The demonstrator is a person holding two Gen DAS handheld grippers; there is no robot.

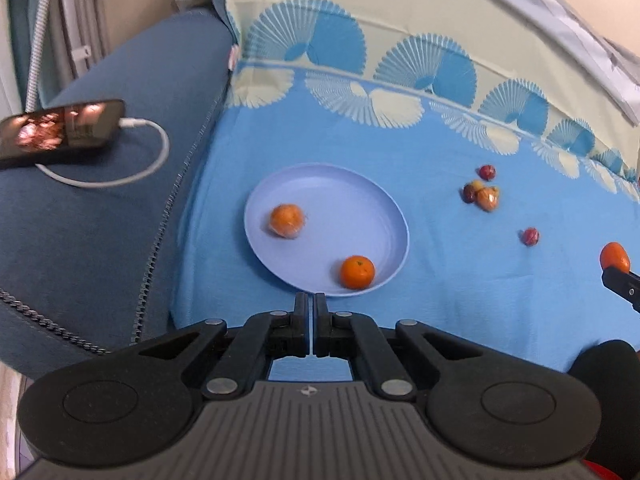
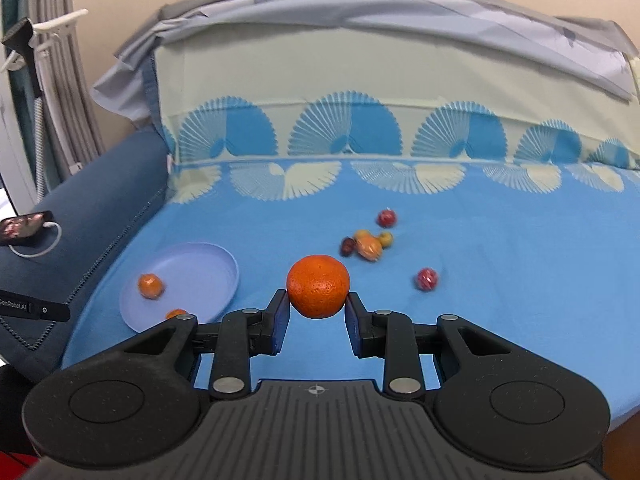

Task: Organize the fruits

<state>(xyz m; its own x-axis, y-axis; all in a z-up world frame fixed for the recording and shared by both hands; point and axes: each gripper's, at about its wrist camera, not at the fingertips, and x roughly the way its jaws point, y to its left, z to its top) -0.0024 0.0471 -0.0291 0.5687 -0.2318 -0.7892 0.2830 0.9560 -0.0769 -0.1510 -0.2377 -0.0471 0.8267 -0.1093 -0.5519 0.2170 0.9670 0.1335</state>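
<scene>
A pale blue plate (image 1: 320, 188) lies on the blue cloth and holds two oranges (image 1: 286, 220) (image 1: 357, 272). My left gripper (image 1: 311, 300) is shut and empty at the plate's near rim. My right gripper (image 2: 318, 300) is shut on a third orange (image 2: 318, 286), held above the cloth to the right of the plate (image 2: 200, 264). That orange also shows at the right edge of the left wrist view (image 1: 614, 257). Small red and yellow fruits (image 2: 366, 242) lie in a cluster beyond it, with single red ones (image 2: 427, 279) (image 2: 386, 218) nearby.
A dark blue sofa arm (image 1: 100, 220) lies left of the cloth, with a phone (image 1: 60, 130) on a white charging cable on it. A cushion with a fan pattern (image 2: 340, 132) stands behind the fruit.
</scene>
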